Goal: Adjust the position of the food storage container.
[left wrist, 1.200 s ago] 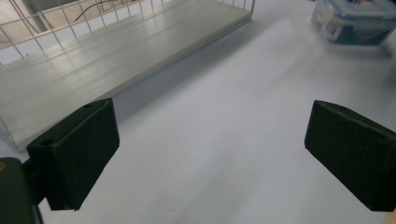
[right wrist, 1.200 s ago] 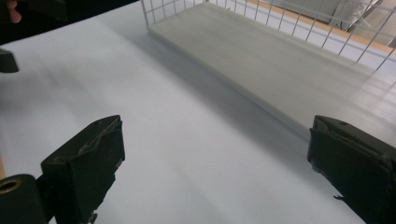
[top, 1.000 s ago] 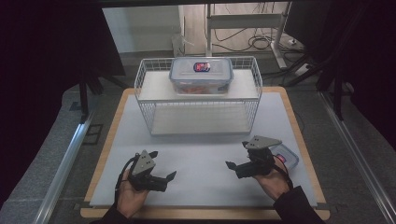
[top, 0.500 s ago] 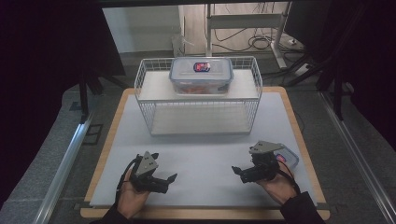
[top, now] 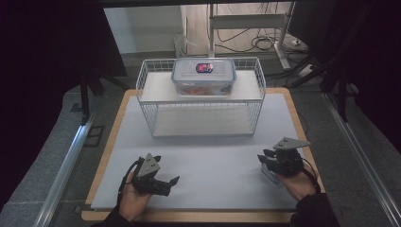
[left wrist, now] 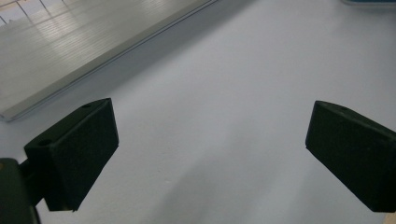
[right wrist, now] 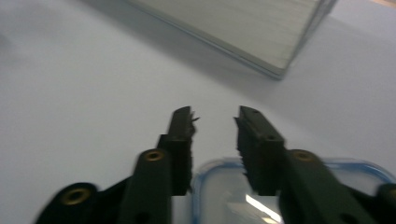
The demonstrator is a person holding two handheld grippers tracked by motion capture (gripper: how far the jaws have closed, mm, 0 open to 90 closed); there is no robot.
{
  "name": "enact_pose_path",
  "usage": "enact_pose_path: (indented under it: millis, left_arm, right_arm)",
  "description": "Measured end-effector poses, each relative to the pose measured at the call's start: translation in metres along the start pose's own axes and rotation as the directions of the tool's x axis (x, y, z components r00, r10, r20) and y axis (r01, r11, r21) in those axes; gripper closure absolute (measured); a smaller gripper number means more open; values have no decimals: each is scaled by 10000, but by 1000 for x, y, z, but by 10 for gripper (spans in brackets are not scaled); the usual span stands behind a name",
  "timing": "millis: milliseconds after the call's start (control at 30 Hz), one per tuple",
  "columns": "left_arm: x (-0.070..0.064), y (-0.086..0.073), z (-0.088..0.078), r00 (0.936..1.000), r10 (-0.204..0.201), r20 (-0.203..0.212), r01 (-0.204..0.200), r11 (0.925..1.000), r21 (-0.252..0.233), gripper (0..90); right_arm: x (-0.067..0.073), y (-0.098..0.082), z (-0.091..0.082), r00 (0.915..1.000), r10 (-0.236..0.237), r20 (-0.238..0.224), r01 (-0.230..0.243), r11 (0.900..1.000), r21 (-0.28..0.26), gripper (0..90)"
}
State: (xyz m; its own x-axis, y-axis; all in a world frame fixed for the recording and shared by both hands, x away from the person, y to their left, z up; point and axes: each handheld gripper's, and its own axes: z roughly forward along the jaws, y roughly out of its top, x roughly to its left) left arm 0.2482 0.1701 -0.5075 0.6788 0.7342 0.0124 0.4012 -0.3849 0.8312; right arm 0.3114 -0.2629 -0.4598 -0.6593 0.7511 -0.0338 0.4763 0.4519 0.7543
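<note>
A clear lid with a blue rim (top: pixel 270 178) lies flat on the white mat near the front right. My right gripper (top: pixel 261 157) hovers just over it, jaws pointing left. In the right gripper view the lid (right wrist: pixel 224 196) shows under the jaws' roots. The right gripper (right wrist: pixel 212 114) has just been closing and keeps a narrow gap with nothing between the tips. My left gripper (top: pixel 168 169) rests at the front left, wide open and empty (left wrist: pixel 210 154). A clear lidded container (top: pixel 204 75) with orange contents sits on top of the white wire rack (top: pixel 146 101).
The wire rack stands across the back half of the mat (top: pixel 213 156). Its pale lower board (right wrist: pixel 243 28) shows ahead of the right gripper and ahead of the left one (left wrist: pixel 70 51). A wooden border rims the mat; dark floor and metal rails lie beyond.
My right gripper has slid toward the right edge of the mat, over the lid, and its jaws have narrowed from wide open. The left gripper has stayed in place.
</note>
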Motion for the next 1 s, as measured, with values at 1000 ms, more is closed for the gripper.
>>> enact_pose_path:
  millis: [1000]
  left_arm:
    - [0, -2, 6, 9999, -7, 153, 3, 9997, 242, 23]
  right_arm:
    - [-87, -60, -34, 9525, 2482, 1767, -2640, 9619, 717, 896]
